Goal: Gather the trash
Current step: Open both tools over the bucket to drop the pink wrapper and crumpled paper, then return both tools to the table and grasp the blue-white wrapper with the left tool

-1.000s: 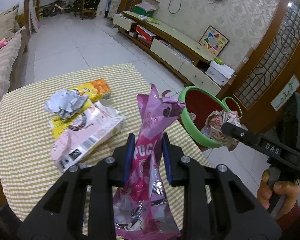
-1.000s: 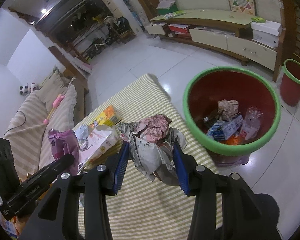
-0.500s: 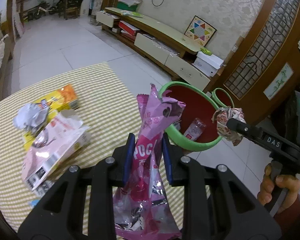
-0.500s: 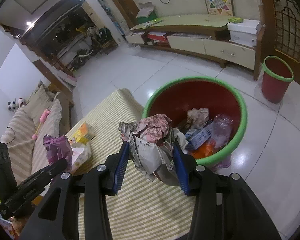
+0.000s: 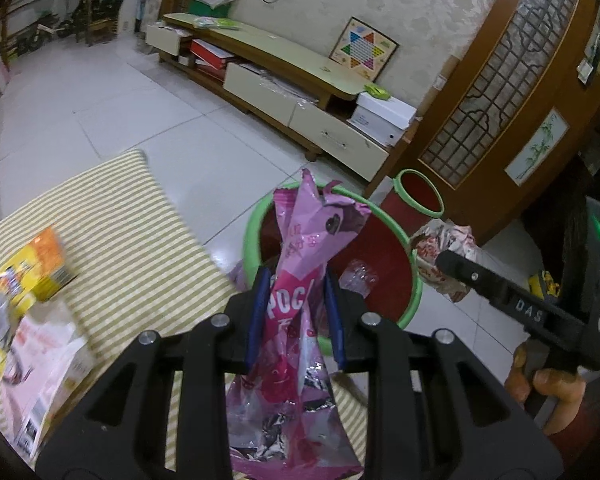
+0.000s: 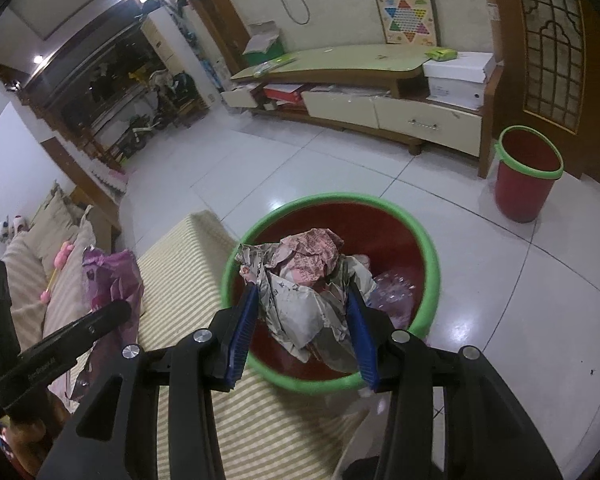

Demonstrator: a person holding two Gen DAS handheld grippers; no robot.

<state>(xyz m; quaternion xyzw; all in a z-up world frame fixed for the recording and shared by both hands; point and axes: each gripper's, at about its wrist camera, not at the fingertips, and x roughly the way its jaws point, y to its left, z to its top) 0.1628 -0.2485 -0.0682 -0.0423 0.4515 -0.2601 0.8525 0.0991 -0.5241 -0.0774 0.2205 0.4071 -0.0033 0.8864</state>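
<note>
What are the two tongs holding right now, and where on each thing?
Left tongs pinch the pink snack wrapper around its middle. Right tongs squeeze the crumpled paper wad by its sides, above the red bin.

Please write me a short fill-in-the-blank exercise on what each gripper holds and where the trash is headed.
The left gripper is shut on a ____ snack wrapper.
The right gripper holds a crumpled paper wad over the red bin with the ____ rim.
A second, smaller bin stands on the ____.
A yellow box lies on the striped ____.

Missing words: pink; green; floor; tablecloth
</note>
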